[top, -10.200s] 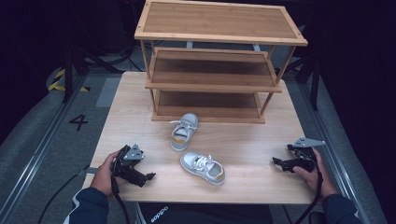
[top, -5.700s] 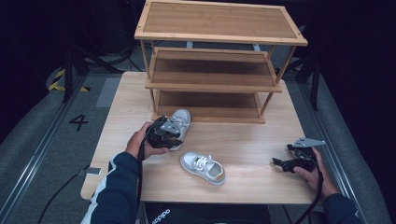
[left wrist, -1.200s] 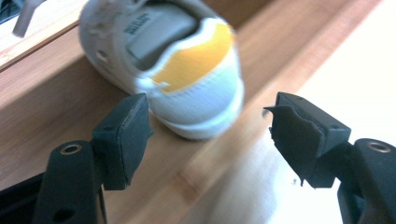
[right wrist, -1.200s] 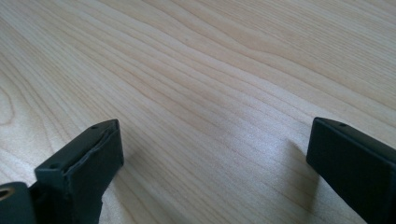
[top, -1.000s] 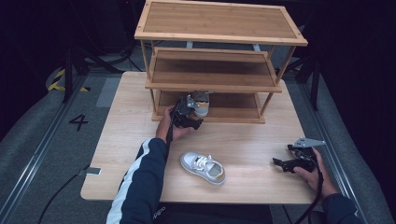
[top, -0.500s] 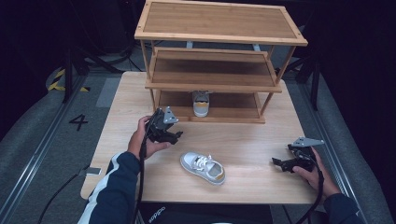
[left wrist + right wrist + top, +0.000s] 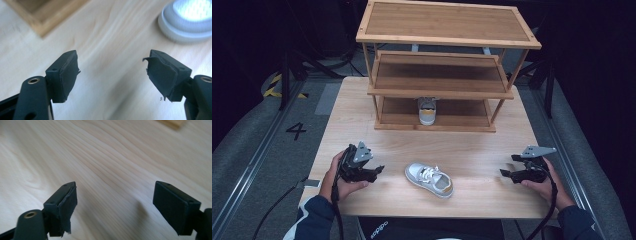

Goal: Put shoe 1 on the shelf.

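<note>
A small white lace-up sneaker with a tan heel patch [image 7: 429,180] is lying on its sole at the lower middle of the high view, toe towards the left, on the pale wooden table [image 7: 472,150] with its fine, wavy grain. In the left gripper view its rounded white rubber end [image 7: 186,22] is showing blurred at the upper right, cut off by the frame edge. Its matching sneaker [image 7: 427,110] is standing on the bottom shelf of the three-tier honey-coloured slatted wooden rack [image 7: 447,25] in the upper middle, heel facing the camera, its front hidden under the shelf above.

The left gripper [image 7: 374,170] is hovering at the lower left, just beside the loose sneaker but apart from it; its jaws have just been opening a little and are standing wide with nothing between them, their black rubber pads [image 7: 160,75] torn and ragged at the edges. The right gripper [image 7: 508,172] is resting at the lower right, well apart from the shoe; its jaws have just been closing somewhat, yet are gaping over bare wood.

A black figure "4" [image 7: 296,131] is marking the grey floor at the left. White lettering on dark cloth at the bottom edge is too small to read.
</note>
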Motion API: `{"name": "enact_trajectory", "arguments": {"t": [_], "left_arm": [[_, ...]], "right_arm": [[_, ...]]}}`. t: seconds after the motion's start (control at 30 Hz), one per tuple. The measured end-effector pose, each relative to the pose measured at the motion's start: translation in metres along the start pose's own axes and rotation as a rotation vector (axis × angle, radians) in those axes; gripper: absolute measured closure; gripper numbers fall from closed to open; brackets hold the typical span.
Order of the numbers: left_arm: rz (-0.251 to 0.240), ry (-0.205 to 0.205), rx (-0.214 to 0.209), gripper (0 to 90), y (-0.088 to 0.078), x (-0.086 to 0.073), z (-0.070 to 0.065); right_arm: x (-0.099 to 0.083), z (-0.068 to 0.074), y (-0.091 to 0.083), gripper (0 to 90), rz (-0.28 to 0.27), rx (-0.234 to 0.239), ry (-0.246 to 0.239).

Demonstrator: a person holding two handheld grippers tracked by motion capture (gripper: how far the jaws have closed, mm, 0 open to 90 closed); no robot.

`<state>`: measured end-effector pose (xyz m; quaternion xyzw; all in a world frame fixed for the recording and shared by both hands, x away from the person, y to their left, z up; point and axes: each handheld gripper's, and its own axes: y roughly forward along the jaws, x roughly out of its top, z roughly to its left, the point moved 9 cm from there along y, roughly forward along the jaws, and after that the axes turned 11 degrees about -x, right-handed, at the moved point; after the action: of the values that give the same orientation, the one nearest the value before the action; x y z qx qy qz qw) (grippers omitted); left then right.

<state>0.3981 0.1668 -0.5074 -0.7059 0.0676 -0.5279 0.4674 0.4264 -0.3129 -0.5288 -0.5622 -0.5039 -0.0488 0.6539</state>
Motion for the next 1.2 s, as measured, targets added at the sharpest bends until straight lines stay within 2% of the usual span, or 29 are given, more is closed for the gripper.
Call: {"name": "enact_trajectory", "arguments": {"t": [0.03,0.07,0.1,0.13,0.23,0.27,0.3,0.33,0.37,0.4,0.47,0.57,0.6,0.67,0.73,0.77,0.9,1.0,1.07,1.17,1.2], "left_arm": [[0.0,0.0,0.0,25.4,0.0,0.0,0.0],[0.008,-0.032,-0.003,25.2,-0.002,-0.013,-0.001],[0.008,-0.032,-0.003,25.1,-0.002,-0.013,-0.001],[0.003,-0.036,-0.011,25.1,-0.002,-0.017,-0.002],[0.007,-0.062,-0.029,25.2,-0.001,-0.03,-0.003],[0.007,-0.066,-0.036,25.1,0.0,-0.033,-0.003],[0.004,-0.087,-0.042,25.2,0.002,-0.039,-0.003],[0.009,-0.089,-0.043,25.2,0.003,-0.04,-0.003],[0.009,-0.089,-0.043,25.1,0.003,-0.04,-0.003],[0.015,-0.085,-0.038,25.0,0.004,-0.042,-0.002],[0.025,-0.106,-0.025,24.5,0.006,-0.045,0.0],[-0.004,-0.148,-0.046,21.6,0.008,-0.047,0.001],[-0.006,-0.138,-0.046,21.3,0.008,-0.048,0.003],[-0.023,-0.168,-0.055,18.9,0.009,-0.049,0.003],[-0.027,-0.168,-0.052,18.0,0.009,-0.049,0.003],[-0.021,-0.17,-0.044,15.5,0.009,-0.049,0.005],[-0.018,-0.175,-0.041,15.1,0.009,-0.049,0.005],[-0.02,-0.173,-0.042,15.2,0.009,-0.049,0.006],[-0.021,-0.175,-0.043,15.1,0.009,-0.049,0.005],[-0.018,-0.175,-0.04,15.1,0.009,-0.049,0.005],[-0.02,-0.173,-0.042,15.1,0.009,-0.049,0.005]], "right_arm": [[0.0,0.0,0.0,18.9,0.0,0.0,0.0],[0.015,0.013,-0.006,19.9,-0.032,0.029,-0.038],[0.022,0.021,-0.008,20.0,-0.048,0.049,-0.055],[0.022,0.021,-0.008,20.0,-0.048,0.049,-0.055],[0.041,0.052,-0.014,21.1,-0.061,0.104,-0.172],[0.046,0.059,-0.015,21.9,-0.066,0.118,-0.194],[0.059,0.079,-0.017,23.3,-0.077,0.17,-0.252],[0.065,0.089,-0.018,24.3,-0.082,0.195,-0.279],[0.065,0.089,-0.018,24.3,-0.082,0.195,-0.279],[0.068,0.096,-0.018,26.1,-0.082,0.207,-0.3],[0.075,0.118,-0.015,26.0,-0.08,0.248,-0.36],[0.079,0.147,-0.011,26.8,-0.074,0.313,-0.413],[0.079,0.153,-0.008,26.8,-0.072,0.327,-0.421],[0.078,0.164,-0.004,26.8,-0.059,0.363,-0.431],[0.075,0.171,0.002,26.9,-0.049,0.368,-0.449],[0.072,0.177,0.008,28.1,-0.039,0.386,-0.448],[0.068,0.185,0.015,31.0,-0.042,0.397,-0.433],[0.065,0.19,0.015,31.4,-0.049,0.414,-0.439],[0.064,0.193,0.015,30.1,-0.062,0.393,-0.448],[0.063,0.195,0.01,39.4,-0.07,0.437,-0.434],[0.062,0.198,0.007,39.4,-0.077,0.453,-0.447]]}}
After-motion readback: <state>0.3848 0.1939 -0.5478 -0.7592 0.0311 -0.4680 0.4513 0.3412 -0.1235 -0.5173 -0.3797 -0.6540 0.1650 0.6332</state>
